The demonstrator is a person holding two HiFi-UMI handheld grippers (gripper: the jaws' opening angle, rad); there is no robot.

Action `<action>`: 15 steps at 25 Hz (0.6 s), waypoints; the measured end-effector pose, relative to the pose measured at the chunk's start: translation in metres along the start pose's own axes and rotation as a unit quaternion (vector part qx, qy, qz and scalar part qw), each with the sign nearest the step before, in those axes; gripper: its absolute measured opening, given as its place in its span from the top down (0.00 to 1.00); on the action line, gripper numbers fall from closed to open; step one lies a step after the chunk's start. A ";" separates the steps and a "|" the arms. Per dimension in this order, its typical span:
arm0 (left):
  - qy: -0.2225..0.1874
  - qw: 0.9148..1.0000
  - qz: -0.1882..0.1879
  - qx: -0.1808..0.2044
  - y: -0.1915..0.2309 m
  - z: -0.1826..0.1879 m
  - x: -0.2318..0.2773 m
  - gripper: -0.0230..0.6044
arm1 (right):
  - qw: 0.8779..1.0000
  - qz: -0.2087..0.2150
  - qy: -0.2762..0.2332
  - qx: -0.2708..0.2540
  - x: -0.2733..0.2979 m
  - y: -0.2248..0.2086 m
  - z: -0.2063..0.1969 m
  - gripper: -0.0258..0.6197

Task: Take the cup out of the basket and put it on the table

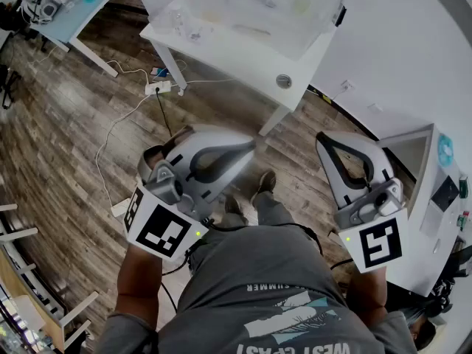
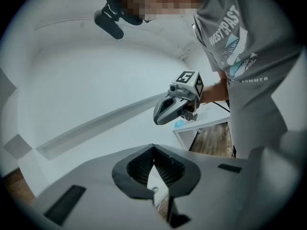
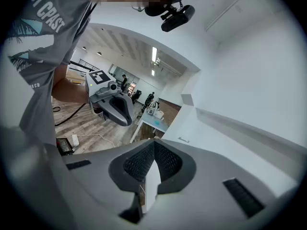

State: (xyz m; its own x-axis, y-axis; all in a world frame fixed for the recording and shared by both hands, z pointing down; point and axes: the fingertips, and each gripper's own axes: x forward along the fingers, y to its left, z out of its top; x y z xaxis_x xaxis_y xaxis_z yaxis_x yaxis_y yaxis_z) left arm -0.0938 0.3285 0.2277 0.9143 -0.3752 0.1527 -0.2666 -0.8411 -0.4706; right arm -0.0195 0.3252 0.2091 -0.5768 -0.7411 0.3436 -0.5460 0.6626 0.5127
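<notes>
Wood floor (image 1: 74,124) lies under a white table (image 1: 243,61), which only the head view shows whole. Short of that table, the left gripper (image 1: 249,144) and the right gripper (image 1: 321,137) hang with jaws pressed together on nothing. No view shows the cup.

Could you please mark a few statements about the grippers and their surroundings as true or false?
1. The left gripper and the right gripper both have their jaws together with nothing between them. True.
2. The left gripper is holding a cup. False: it is empty, and no cup shows in any view.
3. In the head view, both grippers are held above a wooden floor. True.
4. The white table ahead is bare. False: a clear plastic container rests on it.
5. A power strip lies on the floor. True.
</notes>
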 end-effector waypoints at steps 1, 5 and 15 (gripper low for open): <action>0.000 1.000 0.000 0.000 0.000 0.000 0.001 0.95 | 1.000 0.001 0.001 0.001 0.001 -0.001 -0.002 0.94; 0.003 1.000 -0.001 -0.002 0.001 -0.002 0.006 0.95 | 1.000 0.004 0.001 0.003 0.002 -0.004 -0.006 0.94; 0.010 1.000 -0.006 -0.004 0.005 -0.003 0.024 0.95 | 1.000 0.011 -0.008 0.028 0.003 -0.019 -0.016 0.94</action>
State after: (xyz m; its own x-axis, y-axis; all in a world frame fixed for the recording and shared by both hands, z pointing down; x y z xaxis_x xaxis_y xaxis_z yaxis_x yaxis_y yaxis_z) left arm -0.0745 0.3142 0.2313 0.9115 -0.3721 0.1754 -0.2577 -0.8489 -0.4614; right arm -0.0015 0.3087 0.2131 -0.5988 -0.7246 0.3412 -0.5657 0.6842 0.4602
